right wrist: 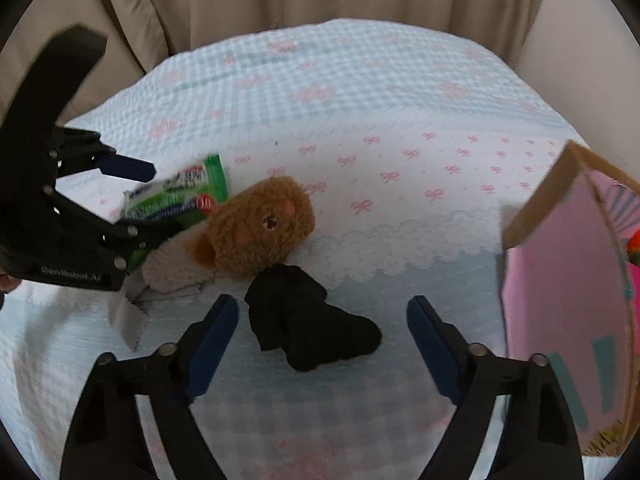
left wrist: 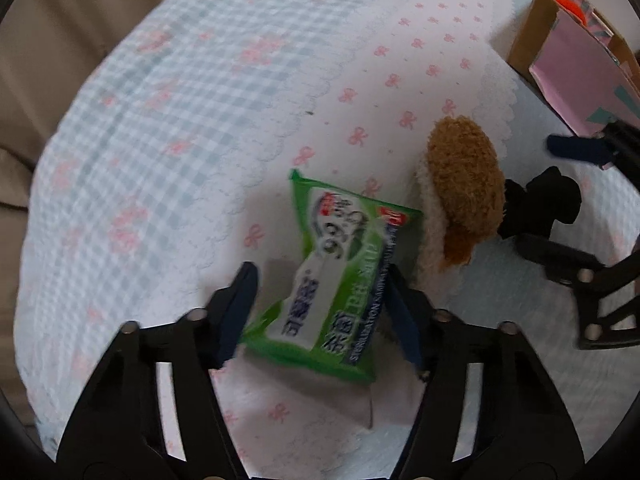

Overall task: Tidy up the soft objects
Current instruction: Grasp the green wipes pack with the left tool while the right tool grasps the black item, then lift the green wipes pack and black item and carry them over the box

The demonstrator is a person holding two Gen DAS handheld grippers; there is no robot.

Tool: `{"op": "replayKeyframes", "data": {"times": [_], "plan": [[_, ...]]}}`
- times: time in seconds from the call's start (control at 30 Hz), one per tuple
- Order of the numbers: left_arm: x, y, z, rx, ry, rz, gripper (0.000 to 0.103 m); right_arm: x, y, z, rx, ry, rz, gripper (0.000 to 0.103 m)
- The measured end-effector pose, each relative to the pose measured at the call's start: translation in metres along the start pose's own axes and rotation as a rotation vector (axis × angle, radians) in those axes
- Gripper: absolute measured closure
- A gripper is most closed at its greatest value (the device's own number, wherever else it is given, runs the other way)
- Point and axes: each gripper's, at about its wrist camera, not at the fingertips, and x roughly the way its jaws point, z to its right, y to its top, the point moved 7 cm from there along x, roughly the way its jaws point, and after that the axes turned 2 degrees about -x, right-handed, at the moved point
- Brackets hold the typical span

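The left gripper (left wrist: 320,312) straddles the green wet-wipes pack (left wrist: 340,280), long axis toward twelve o'clock, jaws apart; the right gripper (right wrist: 320,340), also apart, brackets the black sock (right wrist: 312,320).

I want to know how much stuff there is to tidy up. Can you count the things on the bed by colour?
Green: 1, the wipes packet
Brown: 1, the plush toy
Black: 1, the sock bundle
Pink: 1, the paper bag
Total: 4
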Motion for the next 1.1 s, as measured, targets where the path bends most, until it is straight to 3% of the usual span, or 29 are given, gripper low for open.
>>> {"op": "replayKeyframes", "data": {"times": [0.13,0.27,0.4,0.73,1.1], "plan": [[0.004,0.001,0.008,0.032,0.005,-0.001,0.063,0.013,-0.003,-0.009,-0.024,0.013,-0.032,0.044],[0.001,-0.001,0.008,0.022,0.004,0.008,0.066,0.018,-0.007,-0.015,-0.037,0.018,-0.056,0.071],[-0.009,-0.001,0.001,-0.017,0.003,0.027,0.067,0.017,-0.008,-0.016,-0.02,0.015,-0.055,0.079],[-0.071,0.0,-0.008,-0.137,-0.02,0.113,0.068,-0.02,-0.003,-0.009,0.038,0.005,-0.032,0.081],[-0.186,0.007,0.009,-0.18,0.016,0.203,0.068,-0.139,0.024,0.0,0.133,0.008,0.055,0.081]]}}
